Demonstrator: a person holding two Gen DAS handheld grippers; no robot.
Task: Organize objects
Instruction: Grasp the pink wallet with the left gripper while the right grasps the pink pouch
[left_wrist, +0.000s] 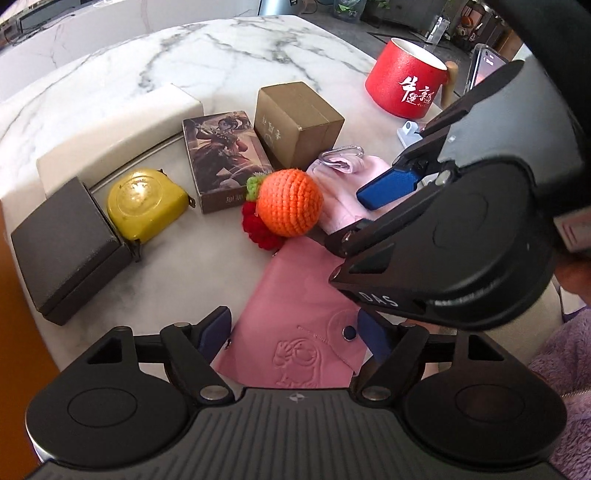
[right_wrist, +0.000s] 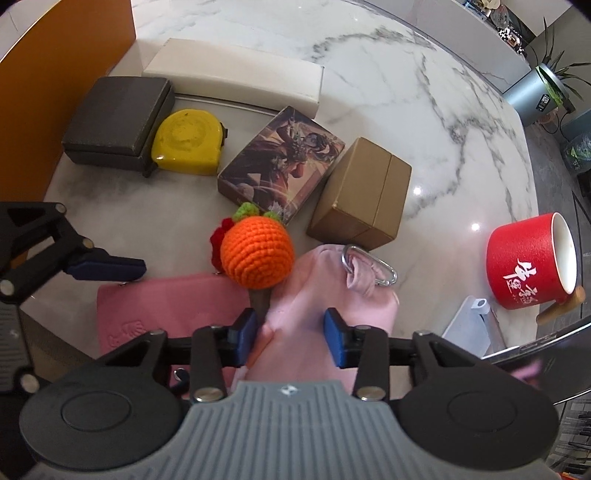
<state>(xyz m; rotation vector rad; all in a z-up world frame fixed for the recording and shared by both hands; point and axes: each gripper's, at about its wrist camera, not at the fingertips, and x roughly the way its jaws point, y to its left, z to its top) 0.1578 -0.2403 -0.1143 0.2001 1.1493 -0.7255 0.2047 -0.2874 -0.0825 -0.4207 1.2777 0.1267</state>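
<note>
A flat pink pouch (left_wrist: 295, 317) with a snap lies on the marble table; my left gripper (left_wrist: 291, 336) is open with a finger on each side of its near end. It also shows in the right wrist view (right_wrist: 166, 306). A pale pink drawstring bag (right_wrist: 314, 295) with a silver carabiner (right_wrist: 373, 266) lies beside it; my right gripper (right_wrist: 291, 336) is open, its fingers straddling the bag. A crocheted orange (right_wrist: 256, 253) with red crochet behind it rests between pouch and bag; it also shows in the left wrist view (left_wrist: 290, 201).
Behind stand a brown carton (right_wrist: 362, 192), an illustrated card box (right_wrist: 280, 158), a yellow tape measure (right_wrist: 188, 142), a dark grey case (right_wrist: 118, 122) and a long white box (right_wrist: 236, 74). A red mug (right_wrist: 528, 258) and a white plastic piece (right_wrist: 469, 321) sit at the right.
</note>
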